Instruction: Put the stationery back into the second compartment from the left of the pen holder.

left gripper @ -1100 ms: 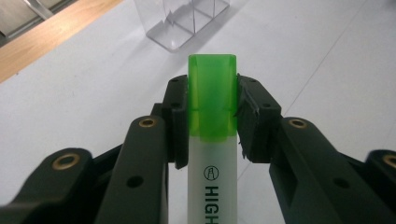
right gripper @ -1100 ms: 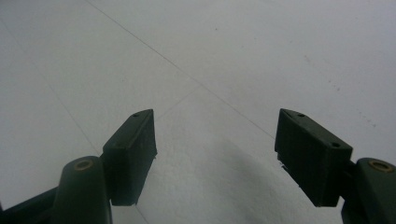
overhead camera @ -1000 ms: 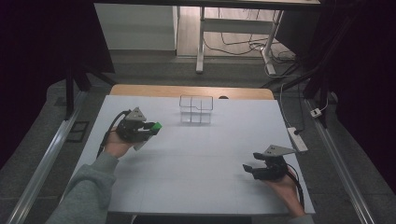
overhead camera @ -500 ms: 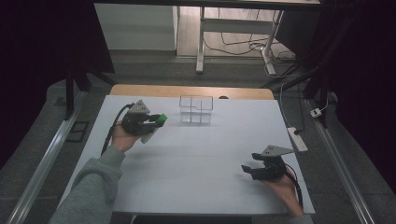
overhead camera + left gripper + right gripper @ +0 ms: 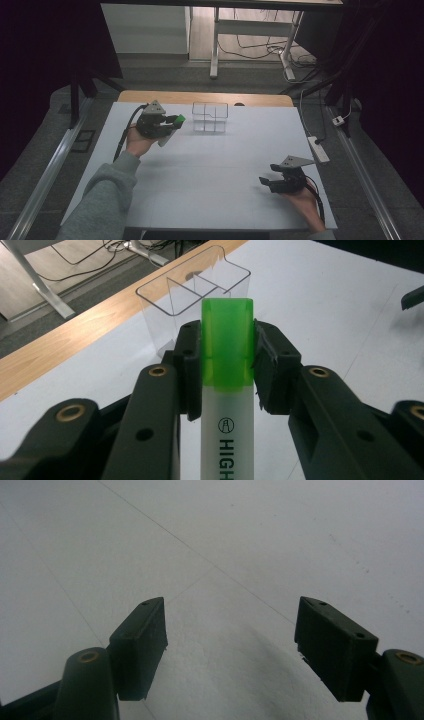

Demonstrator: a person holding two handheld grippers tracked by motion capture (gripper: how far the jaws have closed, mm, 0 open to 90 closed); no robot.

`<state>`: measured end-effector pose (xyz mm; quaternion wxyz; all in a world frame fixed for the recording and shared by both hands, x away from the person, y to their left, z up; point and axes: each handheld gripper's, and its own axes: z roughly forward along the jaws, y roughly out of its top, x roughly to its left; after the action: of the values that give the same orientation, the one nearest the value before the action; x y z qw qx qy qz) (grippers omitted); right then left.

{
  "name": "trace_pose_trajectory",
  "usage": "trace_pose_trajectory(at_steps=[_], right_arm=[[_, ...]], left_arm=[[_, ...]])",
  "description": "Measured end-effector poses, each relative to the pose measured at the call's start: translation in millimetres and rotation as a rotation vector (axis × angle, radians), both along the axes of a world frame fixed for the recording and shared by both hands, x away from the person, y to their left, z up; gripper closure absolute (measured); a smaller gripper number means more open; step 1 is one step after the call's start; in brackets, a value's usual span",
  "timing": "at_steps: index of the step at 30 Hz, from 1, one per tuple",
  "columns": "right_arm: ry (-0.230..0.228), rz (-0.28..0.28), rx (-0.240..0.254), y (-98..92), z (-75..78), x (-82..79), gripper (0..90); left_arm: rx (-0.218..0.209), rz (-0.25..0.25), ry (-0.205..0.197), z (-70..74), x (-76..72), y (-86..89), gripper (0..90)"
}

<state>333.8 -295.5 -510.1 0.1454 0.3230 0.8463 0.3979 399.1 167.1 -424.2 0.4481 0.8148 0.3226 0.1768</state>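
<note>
Highlighter (image 5: 226, 390): clamped by its green cap in the left tool (image 5: 227, 367), off the bench (image 5: 220, 170).
Clear organizer (image 5: 192, 300): just ahead of that tool, empty; insertion is judged outstanding.
Right tool (image 5: 230, 640): released, nothing held.

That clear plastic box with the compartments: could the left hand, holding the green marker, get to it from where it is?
Probably yes. The left gripper, shut on the marker, hangs just left of the clear box with only bare white table between them. The marker's green cap already points at the box's open top.
</note>
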Motion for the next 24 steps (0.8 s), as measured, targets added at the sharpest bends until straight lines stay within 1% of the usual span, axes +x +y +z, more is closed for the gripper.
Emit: trace_pose_trajectory(at_steps=[7, 9, 14, 18, 24], right_arm=[[0.003, 0.003, -0.003, -0.3, -0.5, 0.3, 28.4], [0.003, 0.004, 0.000, -0.5, -0.6, 0.5, 28.4], [0.007, 0.003, -0.002, -0.3, -1.2, 0.6, 28.4], [0.009, 0.006, -0.004, 0.0, -1.9, 0.9, 28.4], [0.009, 0.006, -0.004, -0.2, -2.2, 1.0, 28.4]], left_arm=[[-0.012, -0.009, -0.004, 3.4, 6.9, -7.0, 66.8], [-0.004, -0.016, -0.009, 5.6, 9.7, -9.8, 66.8], [-0.015, -0.024, -0.023, 11.1, 12.9, -14.6, 66.8], [-0.016, -0.024, -0.029, 12.8, 15.4, -16.1, 66.8], [-0.030, -0.024, -0.029, 13.8, 21.4, -17.2, 66.8]])
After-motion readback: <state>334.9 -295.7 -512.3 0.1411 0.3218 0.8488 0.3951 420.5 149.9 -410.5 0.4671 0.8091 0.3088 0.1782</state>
